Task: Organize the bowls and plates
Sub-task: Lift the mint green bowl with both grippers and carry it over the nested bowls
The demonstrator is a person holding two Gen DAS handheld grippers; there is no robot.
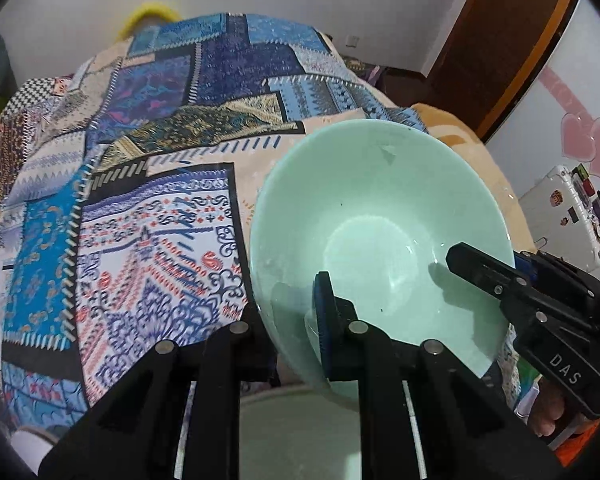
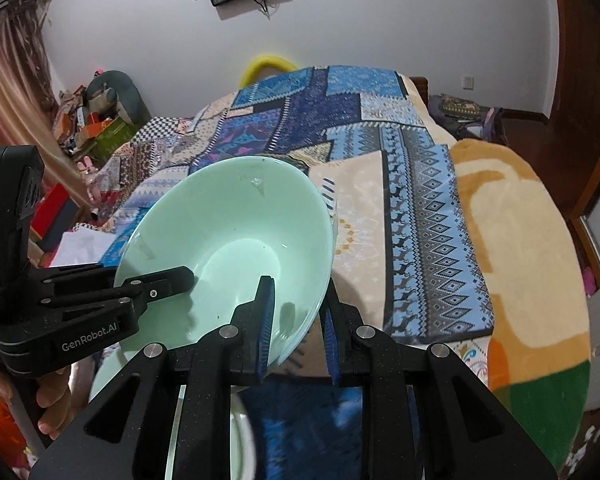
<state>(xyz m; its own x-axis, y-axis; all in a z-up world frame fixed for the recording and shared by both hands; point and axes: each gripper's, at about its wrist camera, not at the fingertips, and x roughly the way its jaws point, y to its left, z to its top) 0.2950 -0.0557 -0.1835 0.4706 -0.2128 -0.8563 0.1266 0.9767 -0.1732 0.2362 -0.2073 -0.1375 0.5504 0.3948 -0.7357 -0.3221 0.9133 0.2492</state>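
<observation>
I have the mint-green bowl (image 1: 380, 216) pinched at its rim by both grippers, left gripper (image 1: 300, 320) at 7 o'clock, right gripper (image 2: 296, 320) at 5 o'clock, apparently above the patchwork bed (image 2: 380, 128).

Mint-green bowl (image 1: 380, 216), tilted, above the bed

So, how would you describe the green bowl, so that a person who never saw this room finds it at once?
Look at the bed with the blue patchwork cover. Above its near edge, two black claws, left claw and right claw, pinch opposite sides of one rim. That is the green bowl: pale mint, deep, empty, tilted, while another pale dish lies below it.
</observation>
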